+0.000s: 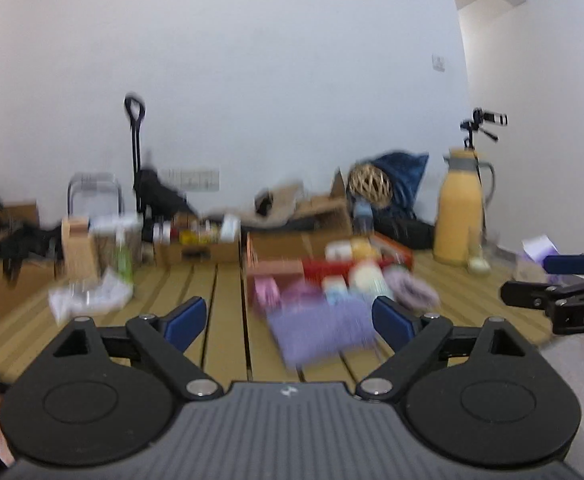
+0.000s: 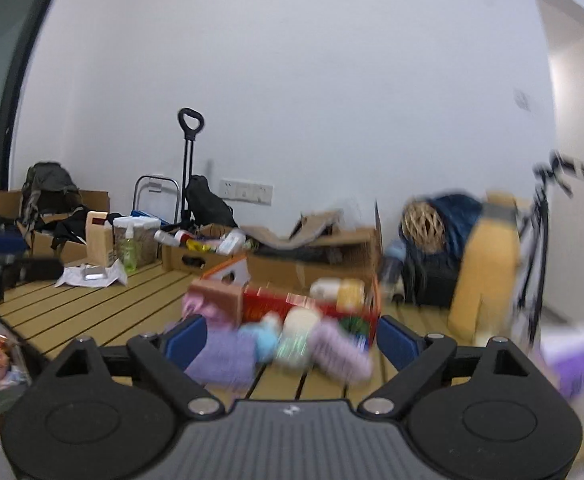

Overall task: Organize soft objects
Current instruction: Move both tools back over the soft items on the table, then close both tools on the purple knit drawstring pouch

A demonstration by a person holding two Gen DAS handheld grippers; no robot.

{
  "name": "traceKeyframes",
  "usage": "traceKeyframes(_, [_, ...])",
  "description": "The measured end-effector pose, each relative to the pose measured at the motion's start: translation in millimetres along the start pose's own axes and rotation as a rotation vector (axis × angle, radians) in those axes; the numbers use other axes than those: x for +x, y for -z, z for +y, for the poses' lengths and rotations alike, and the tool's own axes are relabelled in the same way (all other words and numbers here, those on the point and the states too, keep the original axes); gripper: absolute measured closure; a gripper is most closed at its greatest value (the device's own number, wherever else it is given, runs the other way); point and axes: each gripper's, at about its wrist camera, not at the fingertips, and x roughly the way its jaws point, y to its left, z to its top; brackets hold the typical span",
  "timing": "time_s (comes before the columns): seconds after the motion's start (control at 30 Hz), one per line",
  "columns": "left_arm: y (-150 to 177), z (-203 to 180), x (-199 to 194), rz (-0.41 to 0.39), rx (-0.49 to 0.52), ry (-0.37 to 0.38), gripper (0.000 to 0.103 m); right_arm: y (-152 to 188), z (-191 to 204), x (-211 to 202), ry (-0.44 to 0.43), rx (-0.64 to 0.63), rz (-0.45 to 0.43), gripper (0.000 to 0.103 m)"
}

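Hovering above the slatted yellow-tan wooden table (image 1: 196,280), we are keeping both tools spread wide with nothing between their blue-padded fingers. Our left gripper (image 1: 292,318) is looking along the boards toward a flat lavender knitted cloth (image 1: 319,330), which is lying on the slats ahead of the fingertips, nearer the right-hand pad than the left, and not touching either as far as the blur lets us judge. Behind it a heap of soft pastel pieces (image 1: 365,280), pink, cream, pale blue and mauve, is sitting against a low red cardboard box (image 1: 331,268). Our right gripper (image 2: 290,338) is facing the same heap from further right; in its view the lavender cloth (image 2: 222,358) is lying just beyond the left pad and a mauve ribbed piece (image 2: 337,346) is lying toward the right pad, both smeared by motion.

At the table's right end a tall yellow thermos jug (image 1: 457,216) is standing, with a woven rattan ball (image 1: 367,182) beside a dark blue cushion (image 1: 401,178). Brown cartons (image 2: 196,258), a crumpled white sheet (image 2: 92,276) and a black trolley handle (image 2: 190,128) are lining the plain white wall (image 2: 292,80).
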Motion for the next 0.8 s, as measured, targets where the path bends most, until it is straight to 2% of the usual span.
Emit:
traceKeyframes(0.1, [19, -3, -13, 0.053, 0.003, 0.021, 0.011, 39, 16, -24, -0.039, 0.012, 0.04, 0.012])
traceKeyframes(0.17, [22, -1, -10, 0.057, 0.017, 0.013, 0.011, 54, 27, -29, -0.059, -0.013, 0.082, 0.012])
traceKeyframes(0.43, [23, 16, 33, 0.087, -0.045, -0.027, 0.012, 60, 35, -16, -0.097, 0.046, 0.051, 0.012])
traceKeyframes(0.57, [32, 19, 70, 0.145, -0.062, -0.022, 0.014, 65, 22, 15, -0.087, 0.141, 0.124, 0.012])
traceKeyframes(0.63, [33, 21, 96, 0.162, -0.055, -0.019, 0.016, 68, 14, 33, -0.13, 0.192, 0.137, 0.016])
traceKeyframes(0.67, [32, 21, 108, 0.166, -0.049, -0.016, 0.02, 68, 10, 44, -0.145, 0.216, 0.142, 0.02])
traceKeyframes(0.8, [28, 26, 166, 0.199, -0.072, 0.004, 0.042, 61, 5, 94, -0.151, 0.237, 0.145, 0.024])
